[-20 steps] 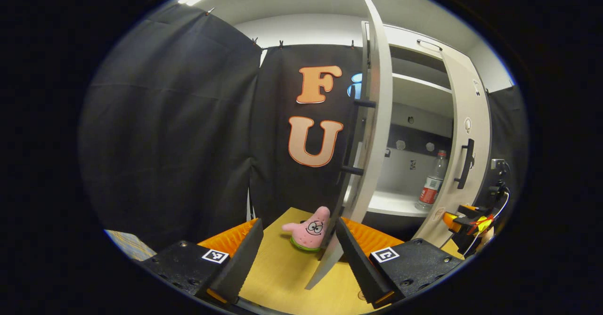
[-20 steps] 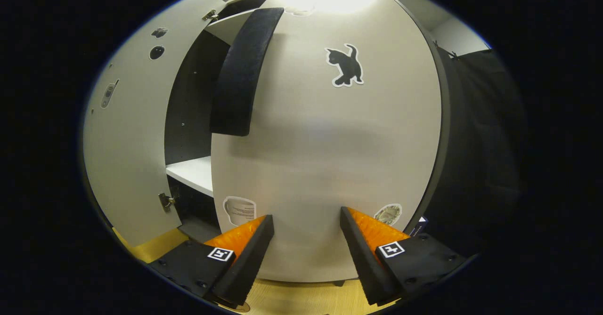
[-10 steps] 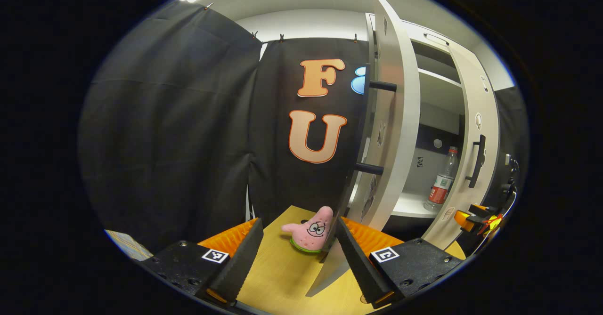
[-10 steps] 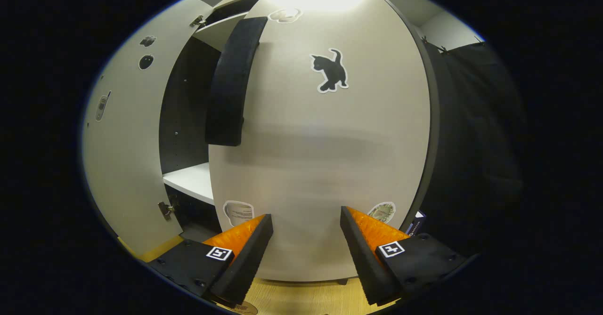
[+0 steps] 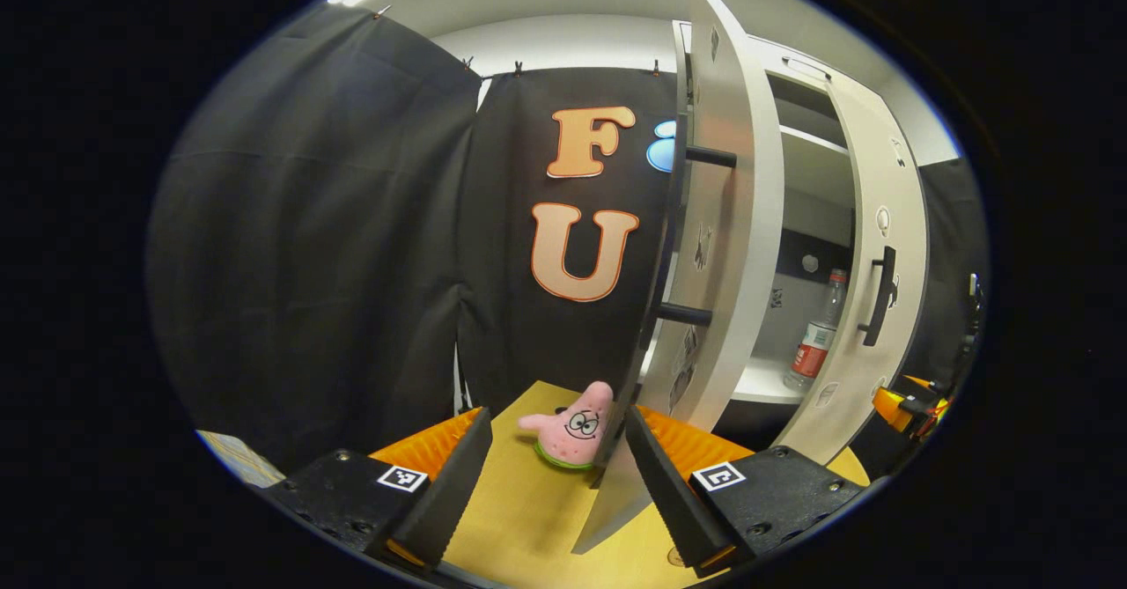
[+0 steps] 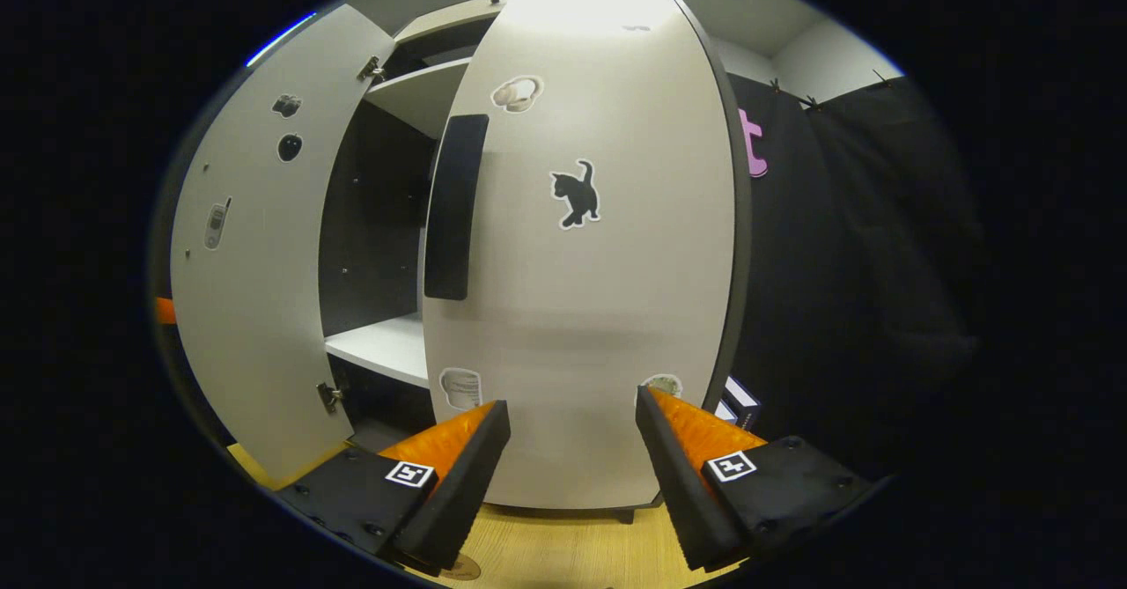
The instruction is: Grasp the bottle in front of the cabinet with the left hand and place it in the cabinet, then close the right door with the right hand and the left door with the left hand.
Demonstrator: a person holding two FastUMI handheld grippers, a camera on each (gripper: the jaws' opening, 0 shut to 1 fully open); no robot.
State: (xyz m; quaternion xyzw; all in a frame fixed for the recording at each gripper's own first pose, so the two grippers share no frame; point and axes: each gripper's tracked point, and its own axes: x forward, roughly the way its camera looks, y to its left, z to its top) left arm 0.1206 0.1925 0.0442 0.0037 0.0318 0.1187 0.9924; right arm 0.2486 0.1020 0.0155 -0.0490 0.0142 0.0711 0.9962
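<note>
A: What does the bottle (image 5: 817, 335) look like?

B: Clear plastic with a red label round its lower half. It stands upright on the white shelf (image 5: 757, 385) inside the cabinet (image 6: 431, 52), seen in the left gripper view through the gap between the two doors.

A: And the doors?

B: The right door (image 6: 607, 290) is nearly shut, with a tall dark handle (image 6: 456, 206) and a black cat sticker (image 6: 577, 193) on its front. The left door (image 5: 718, 219) stands wide open, edge-on in the left gripper view.

A: The tongs?

B: The left gripper (image 5: 550, 474) has its jaws spread with nothing between them, its right finger close beside the left door's lower edge. The right gripper (image 6: 572, 466) is also spread and empty, facing the right door's front.

A: Anything else?

B: A pink star plush toy (image 5: 572, 426) on the wooden table (image 5: 528, 519), beside the left door.
</note>
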